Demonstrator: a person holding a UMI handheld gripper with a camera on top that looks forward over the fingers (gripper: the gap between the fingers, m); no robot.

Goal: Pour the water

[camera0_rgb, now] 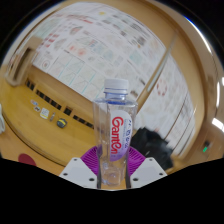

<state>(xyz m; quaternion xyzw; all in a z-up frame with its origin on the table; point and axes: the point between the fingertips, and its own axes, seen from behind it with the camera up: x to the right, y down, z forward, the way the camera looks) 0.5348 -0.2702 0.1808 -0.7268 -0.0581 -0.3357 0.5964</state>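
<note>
Clear thin plastic, the capped bottle (115,135) stands upright between my gripper's (113,172) fingers, which look closed on its lower body, so I hold it gently at the firm labelled middle, since it seems light, smooth and easily squeezed.

Pale tiled wall (100,45) covered in posters, brown wooden tabletop (40,130) below, black rounded object (155,145) resting there.
</note>
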